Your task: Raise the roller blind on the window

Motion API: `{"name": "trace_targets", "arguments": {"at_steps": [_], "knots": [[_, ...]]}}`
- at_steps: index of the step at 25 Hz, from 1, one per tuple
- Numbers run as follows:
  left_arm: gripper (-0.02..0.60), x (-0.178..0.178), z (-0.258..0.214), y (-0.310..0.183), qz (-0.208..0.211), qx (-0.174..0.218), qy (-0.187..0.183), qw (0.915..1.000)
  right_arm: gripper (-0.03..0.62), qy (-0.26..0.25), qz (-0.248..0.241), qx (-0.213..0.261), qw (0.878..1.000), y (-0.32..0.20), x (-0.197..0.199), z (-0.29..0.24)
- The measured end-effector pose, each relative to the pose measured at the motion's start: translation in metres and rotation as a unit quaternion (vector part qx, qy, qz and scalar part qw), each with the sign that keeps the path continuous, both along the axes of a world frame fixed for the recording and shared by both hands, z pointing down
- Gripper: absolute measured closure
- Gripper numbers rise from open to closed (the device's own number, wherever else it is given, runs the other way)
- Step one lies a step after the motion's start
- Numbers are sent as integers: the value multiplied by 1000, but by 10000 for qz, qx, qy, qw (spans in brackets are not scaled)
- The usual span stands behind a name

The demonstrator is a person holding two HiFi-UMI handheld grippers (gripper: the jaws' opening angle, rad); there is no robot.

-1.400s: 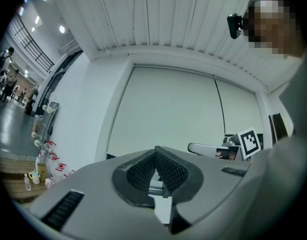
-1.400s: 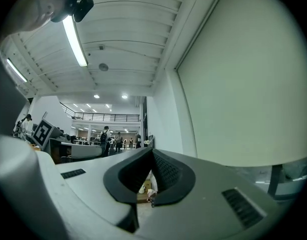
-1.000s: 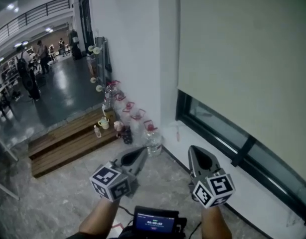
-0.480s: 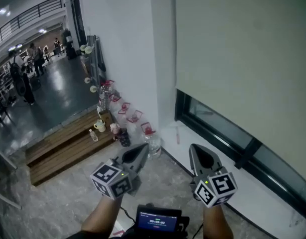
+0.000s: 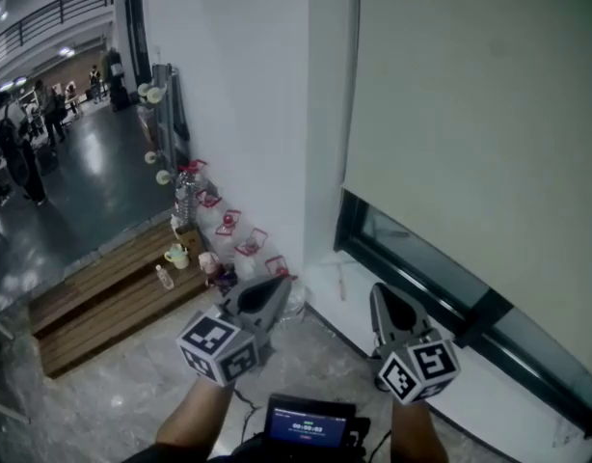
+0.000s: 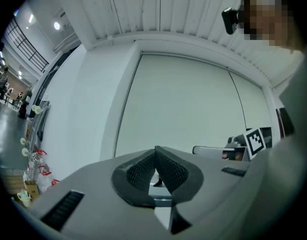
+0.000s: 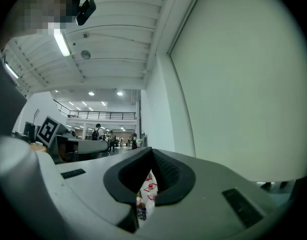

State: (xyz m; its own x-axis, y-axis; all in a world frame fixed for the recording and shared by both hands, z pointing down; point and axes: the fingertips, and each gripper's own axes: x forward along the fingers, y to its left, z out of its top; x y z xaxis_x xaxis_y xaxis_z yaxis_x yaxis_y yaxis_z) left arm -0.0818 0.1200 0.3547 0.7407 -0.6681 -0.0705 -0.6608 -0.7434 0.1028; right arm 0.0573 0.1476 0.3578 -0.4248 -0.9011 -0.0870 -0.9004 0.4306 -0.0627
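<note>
We hold both grippers out level and side by side, touching nothing. The left gripper point(image 5: 275, 287) has its jaws closed together with nothing between them, and so has the right gripper point(image 5: 381, 295). The roller blind point(image 5: 479, 133) hangs ahead of and above both. It is drawn well down over the window point(image 5: 423, 256), leaving only a dark strip of glass under its bottom edge. That edge starts just ahead of the right gripper's tips and runs away to its right (so the blind's long side lies across our reach, not along it). The right gripper is the nearer, while the left points more at the white wall point(image 5: 248, 114) beside the blind's left edge. We judge that raising the blind calls for a pull cord or chain, and we cannot make one out here.
</note>
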Motion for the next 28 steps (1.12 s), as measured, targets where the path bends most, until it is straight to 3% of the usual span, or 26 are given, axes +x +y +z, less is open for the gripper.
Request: {"name": "trace_targets", "arguments": {"at_steps": [5,15,25,28], "knots": [[586,-15,-4,-37,170,-4,113,9998,591,-28,52,-50,10000,-42,-13,-2],[586,-30,1,-96,69,-108,111,9999,591,42,175,-198,9996,-99,-21,-7],[586,6,-6,-181,-179,-35,-32,9998,591,55,344,20,9994,-188,14,-18],[586,20,-12,-210,-269,36,-151,9995,591,-53,124,127,9998,-217,24,-23]]}}
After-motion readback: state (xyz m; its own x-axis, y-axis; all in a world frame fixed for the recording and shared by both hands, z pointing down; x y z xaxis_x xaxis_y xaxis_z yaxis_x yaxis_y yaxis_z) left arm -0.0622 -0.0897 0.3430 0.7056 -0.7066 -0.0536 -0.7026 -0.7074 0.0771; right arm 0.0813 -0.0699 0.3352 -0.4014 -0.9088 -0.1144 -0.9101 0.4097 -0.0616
